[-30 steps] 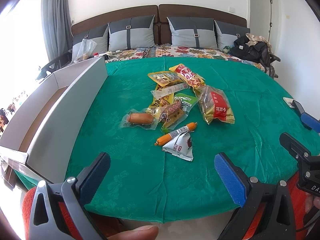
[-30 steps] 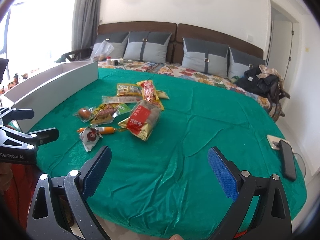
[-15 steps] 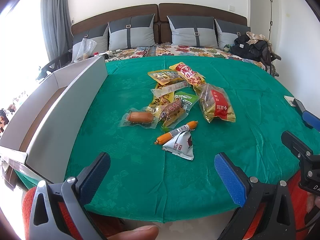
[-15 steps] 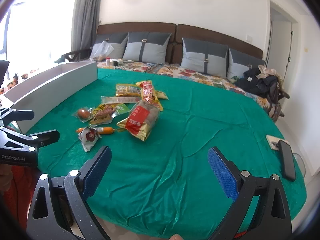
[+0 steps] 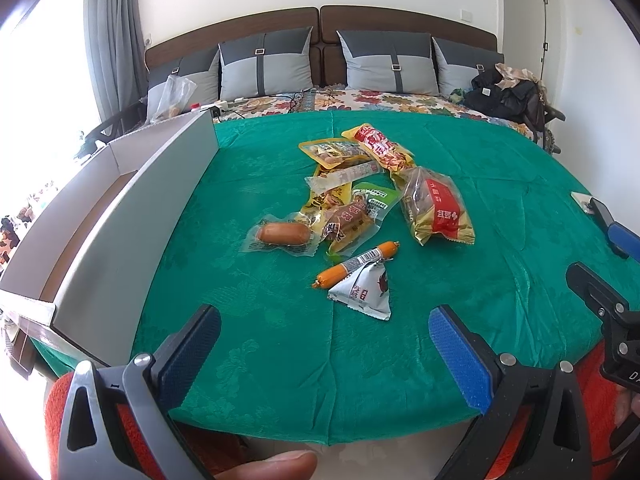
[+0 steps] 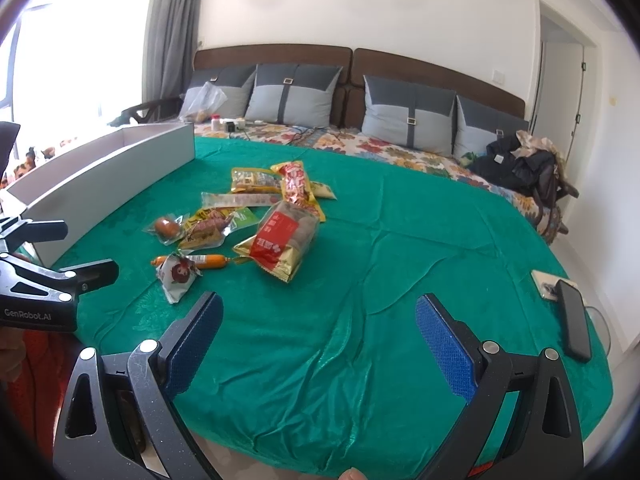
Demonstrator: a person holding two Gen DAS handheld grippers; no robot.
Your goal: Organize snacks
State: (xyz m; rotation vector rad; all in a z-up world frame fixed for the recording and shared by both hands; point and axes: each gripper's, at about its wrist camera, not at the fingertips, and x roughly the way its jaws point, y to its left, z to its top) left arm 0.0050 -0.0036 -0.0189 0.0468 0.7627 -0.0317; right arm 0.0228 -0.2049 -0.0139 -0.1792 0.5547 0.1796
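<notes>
Several snack packets lie in a loose pile on the green cloth (image 5: 280, 340). Nearest are a silver triangular packet (image 5: 366, 290) (image 6: 176, 276) and an orange sausage stick (image 5: 356, 263) (image 6: 206, 261). Behind them lie a vacuum-packed sausage (image 5: 282, 234), a brown meat packet (image 5: 348, 224) and a clear bag with a red label (image 5: 438, 210) (image 6: 280, 238). A long white open box (image 5: 120, 224) (image 6: 112, 176) stands at the left. My left gripper (image 5: 324, 340) is open and empty, short of the triangular packet. My right gripper (image 6: 318, 334) is open and empty over bare cloth.
A dark phone (image 6: 574, 324) and a small card (image 6: 546, 284) lie at the cloth's right edge. Behind the cloth is a bed with grey pillows (image 5: 386, 62), cables and a black bag (image 5: 508, 96). The left gripper's body (image 6: 48, 300) shows at the right wrist view's left.
Both grippers have crept slightly forward toward the snacks. Nothing on the cloth has moved.
</notes>
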